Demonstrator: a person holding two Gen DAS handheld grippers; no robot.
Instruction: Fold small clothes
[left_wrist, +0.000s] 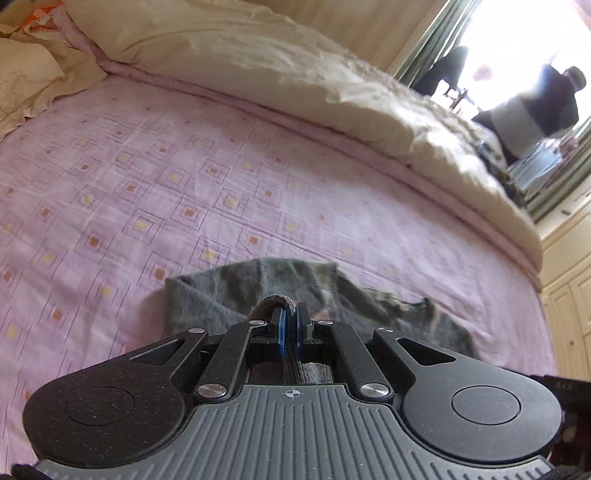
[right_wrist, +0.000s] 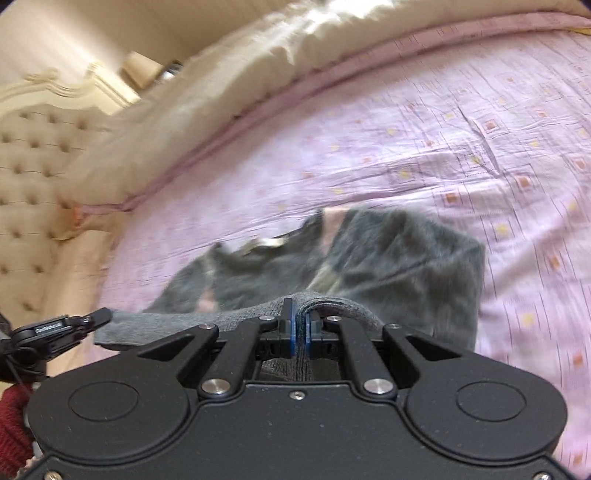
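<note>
Grippers, two. Left gripper (left_wrist: 291, 314): blue pads drawn together, clamped on a fold of the garment's edge, which looped over the fingertips. Right gripper (right_wrist: 301, 315): pads likewise pinched on a grey hem band, the band arching over the tips and running off to its left, where the other gripper's tip touched it.

Garment (right_wrist: 399, 266), one: small, dark grey, fuzzy knit, with stitched seams and a ribbed edge. It lay crumpled just ahead of both grippers on the sheet, its near edge lifted into the pads; the far part was partly doubled over, with pale patches showing among the folds. Blur hid finer detail.

Sheet (left_wrist: 155, 177), one: pink, printed with nested squares in yellow and orange, wrinkled, spread beyond the garment.

Duvet (left_wrist: 229, 48), one: cream, bunched along the far side of the sheet.

Pillow (left_wrist: 26, 77), one: cream, far left of the left gripper.

Headboard (right_wrist: 33, 155), one: cream, tufted, far left of the right gripper.
</note>
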